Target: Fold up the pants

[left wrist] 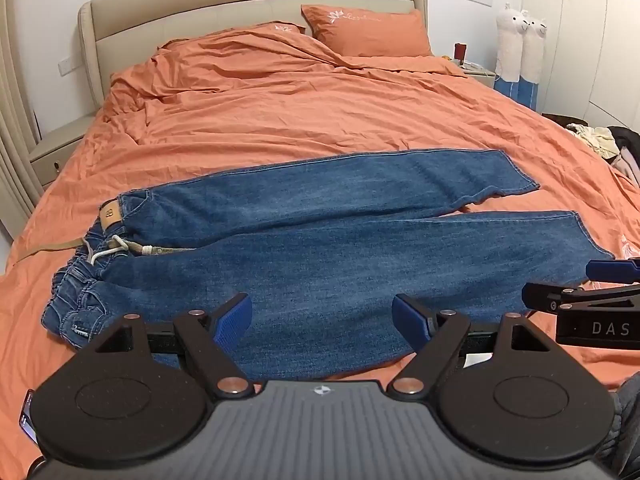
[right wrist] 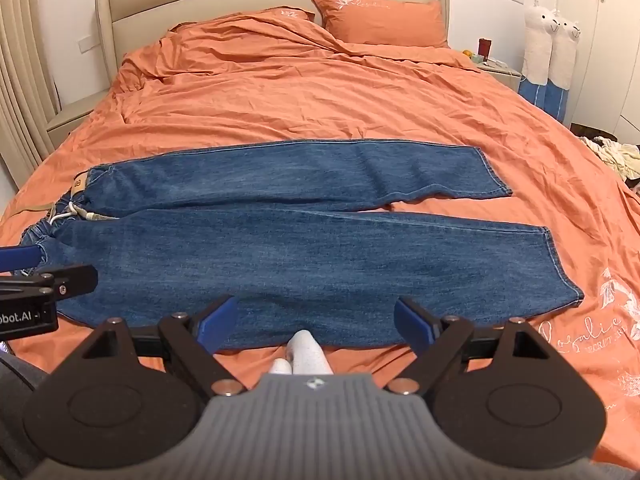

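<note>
Pants (left wrist: 320,240) lie flat on bed (left wrist: 280,120), long way 9-to-3. Waist at 9, near left claw (left wrist: 322,320). Leg ends at 3, near right claw (right wrist: 316,320). Both claws spread wide, pinching nothing.

One bed, one pair of pants, two tools.

There is one bed (left wrist: 280,112) with one orange cover. On it lies one pair of blue pants (left wrist: 320,248) with two legs. Two orange pillows (left wrist: 368,32) sit at the top of the bed. Two white stuffed animals (left wrist: 520,44) stand side by side by the wall. There are two tools, the left tool (left wrist: 322,320) and the right tool (right wrist: 316,320), and each one has two blue fingers (left wrist: 232,320). Two white socks (right wrist: 304,354) show near the bed's edge. One pile of clothes (left wrist: 596,140) lies at the far right.
</note>
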A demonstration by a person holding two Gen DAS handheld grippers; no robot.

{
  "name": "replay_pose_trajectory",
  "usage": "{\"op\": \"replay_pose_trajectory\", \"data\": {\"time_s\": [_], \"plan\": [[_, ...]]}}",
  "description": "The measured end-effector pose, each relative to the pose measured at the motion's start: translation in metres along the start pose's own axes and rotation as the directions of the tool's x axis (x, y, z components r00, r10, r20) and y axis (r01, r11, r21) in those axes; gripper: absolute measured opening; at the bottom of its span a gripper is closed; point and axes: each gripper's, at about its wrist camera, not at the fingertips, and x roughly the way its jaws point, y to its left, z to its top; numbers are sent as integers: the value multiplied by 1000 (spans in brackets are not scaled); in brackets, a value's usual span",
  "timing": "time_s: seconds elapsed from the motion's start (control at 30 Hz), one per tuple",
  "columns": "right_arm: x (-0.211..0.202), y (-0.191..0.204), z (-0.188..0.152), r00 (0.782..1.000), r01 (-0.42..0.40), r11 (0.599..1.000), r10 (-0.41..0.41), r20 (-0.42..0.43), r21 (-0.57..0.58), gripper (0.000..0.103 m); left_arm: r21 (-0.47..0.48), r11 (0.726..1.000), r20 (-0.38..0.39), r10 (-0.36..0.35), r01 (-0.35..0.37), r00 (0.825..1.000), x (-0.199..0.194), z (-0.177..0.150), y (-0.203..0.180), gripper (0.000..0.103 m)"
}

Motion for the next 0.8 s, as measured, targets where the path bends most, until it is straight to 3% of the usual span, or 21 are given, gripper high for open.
{"op": "replay_pose_trajectory", "data": {"time_s": [0.8], "plan": [[-3, 1, -2, 1000, 4, 1000, -4, 3, 4, 82, 8, 1000, -16, 5, -4, 1000, 0, -3, -4, 93]]}}
